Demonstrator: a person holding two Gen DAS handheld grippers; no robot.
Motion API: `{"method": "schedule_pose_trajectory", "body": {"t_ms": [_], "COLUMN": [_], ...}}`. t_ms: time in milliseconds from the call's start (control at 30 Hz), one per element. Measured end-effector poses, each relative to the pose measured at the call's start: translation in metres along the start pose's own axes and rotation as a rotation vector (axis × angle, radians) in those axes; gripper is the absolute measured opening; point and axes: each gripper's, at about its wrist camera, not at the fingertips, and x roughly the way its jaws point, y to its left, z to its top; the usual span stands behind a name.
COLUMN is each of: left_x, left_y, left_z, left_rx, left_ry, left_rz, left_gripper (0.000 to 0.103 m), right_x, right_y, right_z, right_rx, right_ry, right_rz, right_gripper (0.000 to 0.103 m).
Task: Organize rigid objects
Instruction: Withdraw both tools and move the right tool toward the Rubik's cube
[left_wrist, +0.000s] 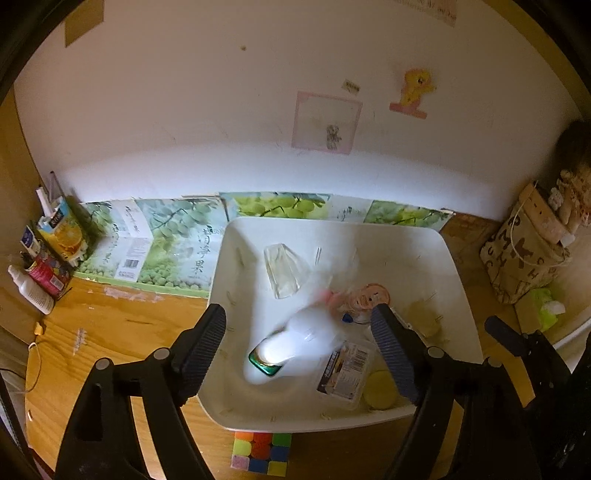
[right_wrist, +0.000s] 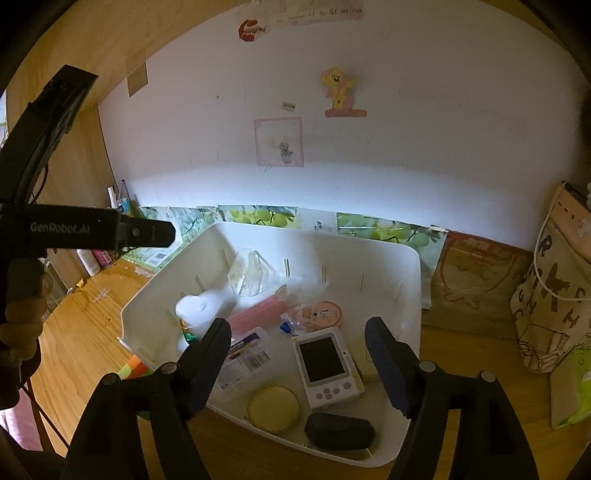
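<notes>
A white bin (left_wrist: 332, 221) stands on the wooden desk, also seen in the right wrist view as the bin (right_wrist: 332, 236). My left gripper (left_wrist: 299, 314) is open above it. A blurred white bottle with a green cap (left_wrist: 306, 339) lies loose below its fingers, touching neither pad. My right gripper (right_wrist: 297, 325) hangs open over the bin's near side, above a white handheld device (right_wrist: 325, 365). Also in the bin are a clear plastic piece (right_wrist: 251, 273), a pink roller (right_wrist: 258, 314), a labelled plastic box (right_wrist: 243, 358), a round yellow puff (right_wrist: 273, 408) and a black object (right_wrist: 338, 430).
A colourful puzzle cube (left_wrist: 262, 458) lies on the desk just in front of the bin. A juice carton (left_wrist: 62, 229) and a spray bottle (left_wrist: 31, 291) stand at the far left. A lettered cloth bag (right_wrist: 554, 295) and a green tissue pack (right_wrist: 572, 387) sit to the right.
</notes>
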Motion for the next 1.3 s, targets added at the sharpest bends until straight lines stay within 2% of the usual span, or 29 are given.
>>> {"method": "schedule_pose_trajectory", "body": {"t_ms": [133,367,500,800,1000,1167,1300], "left_x": [-0.017,-0.054,-0.068,-0.078,-0.078,-0.087,-0.091], "left_y": [0.001,0.007,0.014,0.028,0.024,0.023,0.026], "left_z": [-0.002,-0.012,-0.026,-0.082,-0.122,-0.143,-0.15], "left_rx": [0.001,-0.023,-0.066,-0.205,-0.286,-0.331,-0.33], "left_ry": [-0.034,-0.111,-0.117,-0.009,0.078,0.102,0.11], "left_rz": [0.017,0.085,0.121,0.214,0.246,0.263,0.274], "left_gripper": [0.083,0.083,0.083,0.083,0.083,0.083,0.083], "right_x": [-0.013,-0.039,-0.055,-0.078,-0.08,-0.076,-0.068], "right_y": [0.0,0.004,0.004,-0.005,-0.006,-0.002,0.009], "right_z": [0.003,0.006,0.004,-0.009,-0.022,-0.031,-0.035], "right_rx": [0.02,0.015,0.028,0.076,0.079,0.085,0.092], "right_ry": [-0.019,-0.058,-0.072,-0.049,0.004,0.058,0.113], "right_rz": [0.007,0.026,0.056,0.156,0.23,0.302,0.349], "right_gripper": [0.081,0.081,0.081,0.081,0.081,0.081,0.081]}}
